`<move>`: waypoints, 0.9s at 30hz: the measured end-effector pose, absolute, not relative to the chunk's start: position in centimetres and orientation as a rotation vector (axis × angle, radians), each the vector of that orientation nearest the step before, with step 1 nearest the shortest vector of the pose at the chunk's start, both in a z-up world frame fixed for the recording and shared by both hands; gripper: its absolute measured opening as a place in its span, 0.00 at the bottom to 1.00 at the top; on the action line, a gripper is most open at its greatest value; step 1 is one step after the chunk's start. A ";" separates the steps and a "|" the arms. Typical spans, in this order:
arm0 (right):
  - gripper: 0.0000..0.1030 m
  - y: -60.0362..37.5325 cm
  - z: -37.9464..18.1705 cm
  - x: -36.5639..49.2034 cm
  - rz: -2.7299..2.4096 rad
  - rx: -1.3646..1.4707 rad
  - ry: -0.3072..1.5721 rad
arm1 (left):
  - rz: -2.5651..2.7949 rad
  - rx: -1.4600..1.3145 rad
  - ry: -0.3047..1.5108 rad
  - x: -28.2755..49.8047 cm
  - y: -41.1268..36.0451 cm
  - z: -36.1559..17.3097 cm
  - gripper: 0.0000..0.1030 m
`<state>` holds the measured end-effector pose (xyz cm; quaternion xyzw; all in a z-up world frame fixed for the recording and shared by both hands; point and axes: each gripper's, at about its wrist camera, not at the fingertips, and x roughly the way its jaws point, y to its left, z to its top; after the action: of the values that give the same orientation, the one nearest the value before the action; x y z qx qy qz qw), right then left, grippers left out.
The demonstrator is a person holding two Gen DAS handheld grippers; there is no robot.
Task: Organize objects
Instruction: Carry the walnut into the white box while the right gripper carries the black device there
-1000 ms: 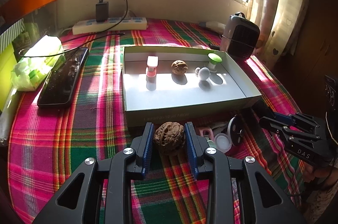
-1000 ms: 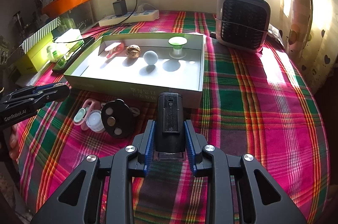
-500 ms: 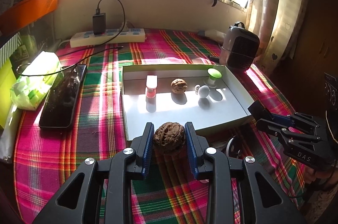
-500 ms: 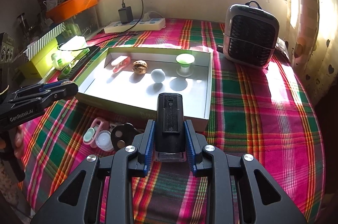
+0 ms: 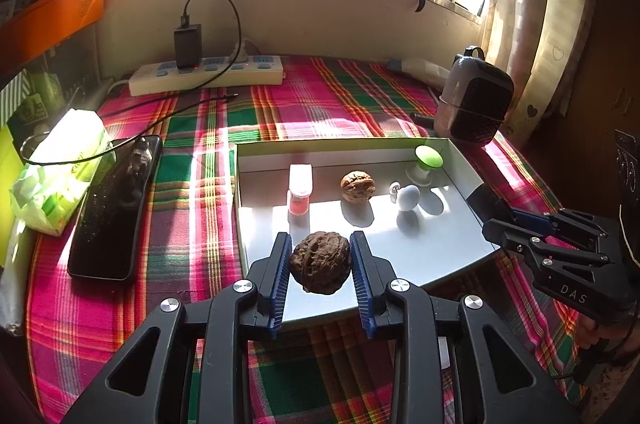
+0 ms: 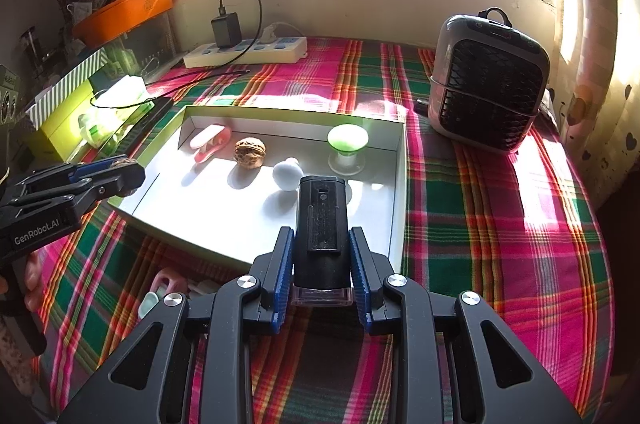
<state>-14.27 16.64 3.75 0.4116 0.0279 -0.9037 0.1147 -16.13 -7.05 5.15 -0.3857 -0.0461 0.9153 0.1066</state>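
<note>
The left gripper [image 5: 320, 264] has its blue-padded fingers clamped on a dark walnut [image 5: 320, 267], held in the air over the near edge of the shallow white box [image 5: 460, 159] that sits on the plaid-covered table [image 5: 192, 183]. The right gripper [image 6: 321, 266] grips a black boxy device [image 6: 321, 224] with a clear base, pads pressed against both its sides, also above the box's near edge, toward its right corner.

Inside the box, along the far wall, stand a pink-and-white little bottle [image 5: 300, 189], a second walnut [image 5: 357, 185], a white ball-shaped piece [image 5: 408, 197] and a green-topped mushroom-like stand [image 5: 428, 159], each apart from the others.

On the cloth just outside the box's near-left corner lie small pink and mint pieces [image 6: 160, 292]. A black phone [image 5: 116, 207] lies near the table's left edge, a power strip [image 5: 208, 75] runs along the far edge, and a small grey heater [image 6: 488, 83] stands at the far right.
</note>
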 end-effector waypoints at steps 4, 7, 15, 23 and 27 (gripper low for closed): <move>0.28 16.6 3.4 -15.5 -2.654 1.226 0.085 | 2.692 -1.151 -0.123 -17.3 -6.8 4.8 0.27; 0.28 16.8 3.1 -16.3 -2.657 1.245 0.083 | 2.696 -1.160 -0.119 -18.1 -6.9 4.6 0.27; 0.28 16.8 2.4 -17.9 -2.651 1.277 0.078 | 2.687 -1.200 -0.111 -20.1 -6.7 3.8 0.27; 0.28 16.7 1.9 -19.1 -2.648 1.302 0.084 | 2.690 -1.247 -0.080 -21.2 -6.5 2.7 0.27; 0.28 16.7 1.6 -19.4 -2.640 1.312 0.084 | 2.691 -1.249 -0.062 -21.4 -6.3 2.5 0.27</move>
<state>-19.40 16.66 1.63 0.4428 0.0284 -0.8910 0.0958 -21.40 -6.34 2.49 -0.4193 -0.0208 0.9034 0.0871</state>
